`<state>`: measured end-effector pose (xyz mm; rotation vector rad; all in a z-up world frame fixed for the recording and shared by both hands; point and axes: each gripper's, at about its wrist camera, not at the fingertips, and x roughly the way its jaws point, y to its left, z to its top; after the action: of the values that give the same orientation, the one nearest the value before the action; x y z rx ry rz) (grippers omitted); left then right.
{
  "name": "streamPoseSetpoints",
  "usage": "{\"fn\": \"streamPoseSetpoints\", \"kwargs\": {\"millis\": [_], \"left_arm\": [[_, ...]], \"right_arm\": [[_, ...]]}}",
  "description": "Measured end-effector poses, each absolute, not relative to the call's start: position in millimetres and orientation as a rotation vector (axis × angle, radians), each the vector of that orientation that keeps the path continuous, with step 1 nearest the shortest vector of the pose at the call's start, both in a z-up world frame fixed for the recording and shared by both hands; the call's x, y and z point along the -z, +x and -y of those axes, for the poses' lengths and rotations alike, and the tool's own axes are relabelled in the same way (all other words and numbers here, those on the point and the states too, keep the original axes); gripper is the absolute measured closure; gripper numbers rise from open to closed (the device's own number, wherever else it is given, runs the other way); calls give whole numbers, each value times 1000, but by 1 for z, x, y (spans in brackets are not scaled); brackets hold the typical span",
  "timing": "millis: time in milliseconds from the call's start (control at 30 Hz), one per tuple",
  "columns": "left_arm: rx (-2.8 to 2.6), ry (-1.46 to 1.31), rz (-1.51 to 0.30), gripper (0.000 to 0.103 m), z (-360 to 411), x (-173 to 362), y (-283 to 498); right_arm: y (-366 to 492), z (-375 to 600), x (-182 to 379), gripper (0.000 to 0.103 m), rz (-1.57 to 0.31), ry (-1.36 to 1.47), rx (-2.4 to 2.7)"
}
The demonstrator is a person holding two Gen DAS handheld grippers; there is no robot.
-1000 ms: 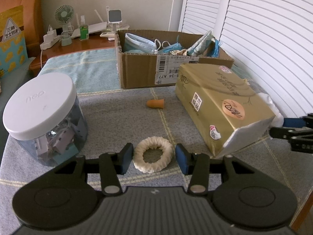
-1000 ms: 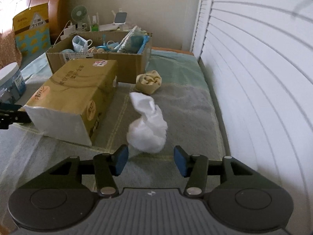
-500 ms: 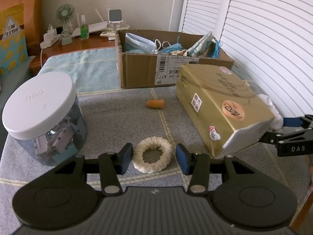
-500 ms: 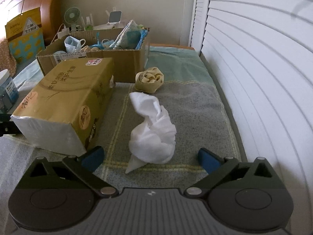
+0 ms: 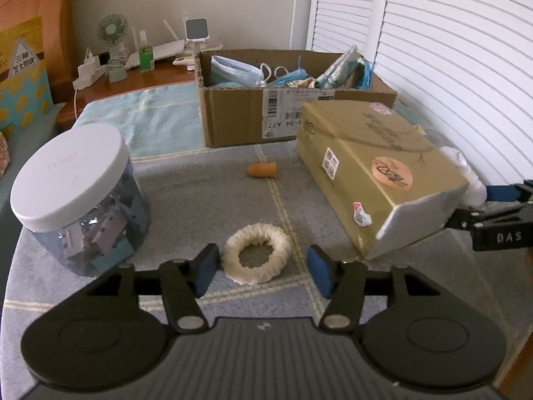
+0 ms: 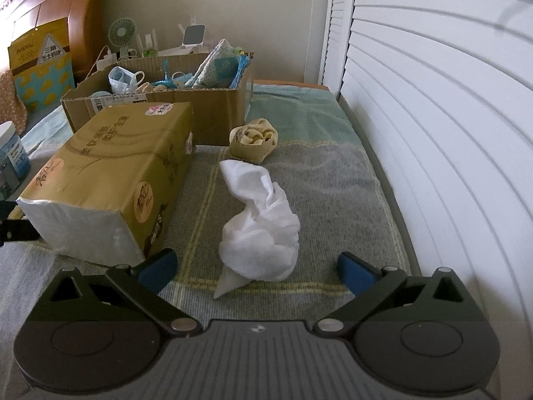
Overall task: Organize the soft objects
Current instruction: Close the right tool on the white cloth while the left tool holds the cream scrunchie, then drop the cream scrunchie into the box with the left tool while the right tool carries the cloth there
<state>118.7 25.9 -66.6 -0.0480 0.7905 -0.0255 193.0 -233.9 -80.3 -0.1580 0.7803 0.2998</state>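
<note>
Directly ahead of the right gripper [image 6: 256, 270], jaws spread wide and just opened, the crumpled white cloth [image 6: 259, 230] lies on the bed near its right edge, long axis running away toward the cardboard box [image 6: 213, 113]; contact looks absent, probably.

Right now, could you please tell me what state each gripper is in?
Left gripper: open, jaws just widened, cream ring scrunchie between the pads, not gripped.
Right gripper: wide open, jaws just opened, white cloth lying loose between them.
</note>
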Motion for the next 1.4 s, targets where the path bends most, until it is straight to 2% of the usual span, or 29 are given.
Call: {"fn": "streamPoseSetpoints", "kwargs": {"millis": [267,300,367,433,600,767,933,1400], "left_arm": [[21,-39,-787,41,-24,67,118],[20,-36,-786,41,-24,67,118],[16,-34,-787,41,-23,68,118],[15,-32,-788,41,-23,67,119],[13,-30,-786,48,-23,67,119],[29,-35,-786,60,-30,66,118],[78,-54,-810,66,-39,64,120],[212,30,-760,68,-45,19,120]], "right_arm": [[200,230,80,0,-771,-168,-284],[200,229,79,3,-766,-173,-284],[197,227,77,13,-753,-185,-286],[196,226,74,28,-753,-188,-288],[190,223,70,52,-752,-213,-276],[189,226,67,53,-760,-204,-263],[183,230,57,53,-749,-196,-260],[161,231,19,53,-678,-192,-273]]}}
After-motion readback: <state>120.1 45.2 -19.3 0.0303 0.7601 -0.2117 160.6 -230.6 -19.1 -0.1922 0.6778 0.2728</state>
